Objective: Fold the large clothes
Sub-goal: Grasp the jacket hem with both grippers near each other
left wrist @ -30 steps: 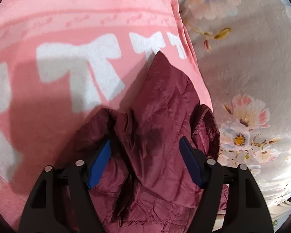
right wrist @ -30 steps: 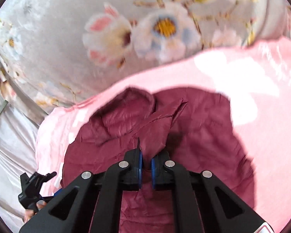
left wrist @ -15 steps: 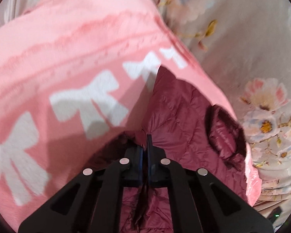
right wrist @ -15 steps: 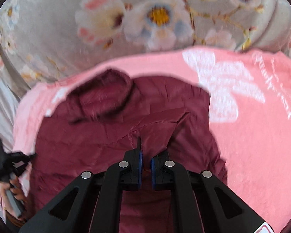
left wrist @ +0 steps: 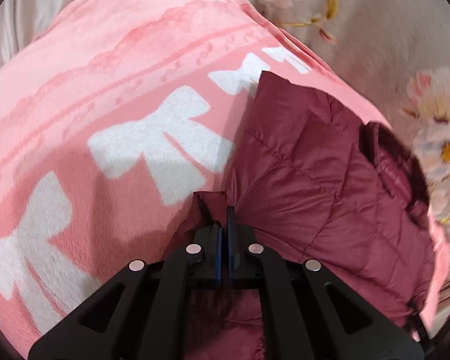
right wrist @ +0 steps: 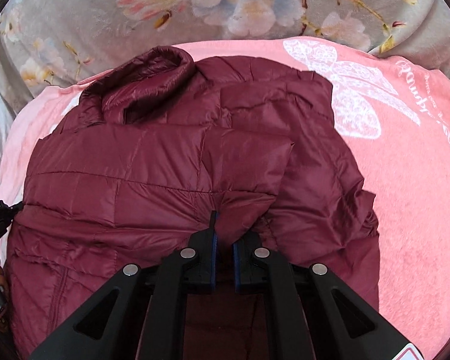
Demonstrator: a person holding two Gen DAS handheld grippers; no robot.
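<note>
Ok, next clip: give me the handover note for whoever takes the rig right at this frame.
Left tool: shut on a bunched edge of the maroon puffer jacket.
Right tool: shut on a fold of the same jacket.
Jacket lies spread on the pink bow blanket, collar at the far end near the floral bedcover.
Done: both edges gripped, jacket mostly laid out.
Left: the fold itself; one flap lies loosely over the body, and no neat fold shows.

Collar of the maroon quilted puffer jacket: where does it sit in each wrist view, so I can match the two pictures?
Left wrist: the dark rolled collar sits at the right edge, near the floral sheet.
Right wrist: the collar sits upper left, at the jacket's far end.
Shared landmark: the pink fleece blanket with white bows under the jacket.
</note>
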